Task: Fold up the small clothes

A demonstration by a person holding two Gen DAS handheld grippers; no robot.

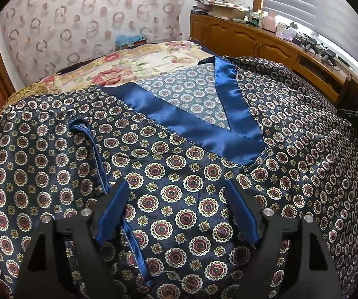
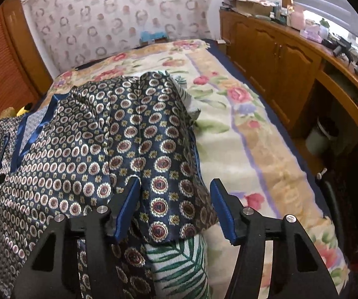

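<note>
A navy satin top (image 1: pixel 179 169) with a medallion print and a shiny blue V-neck band (image 1: pixel 193 122) lies spread on the bed. My left gripper (image 1: pixel 177 186) is open just above its front, below the neckline, near a blue-edged sleeve fold (image 1: pixel 96 154). In the right wrist view the top (image 2: pixel 84 149) covers the left side, with its folded-in right sleeve (image 2: pixel 159 174) lying between the fingers. My right gripper (image 2: pixel 175 184) is open over that sleeve's hem. A white cloth with green leaf print (image 2: pixel 179 261) shows under it.
The bed has a floral blanket (image 2: pixel 241 129). A wooden cabinet (image 2: pixel 278 57) with clutter on top runs along the right under a window with blinds. A patterned curtain (image 1: pixel 91 25) hangs behind. A small bin (image 2: pixel 321 134) stands by the cabinet.
</note>
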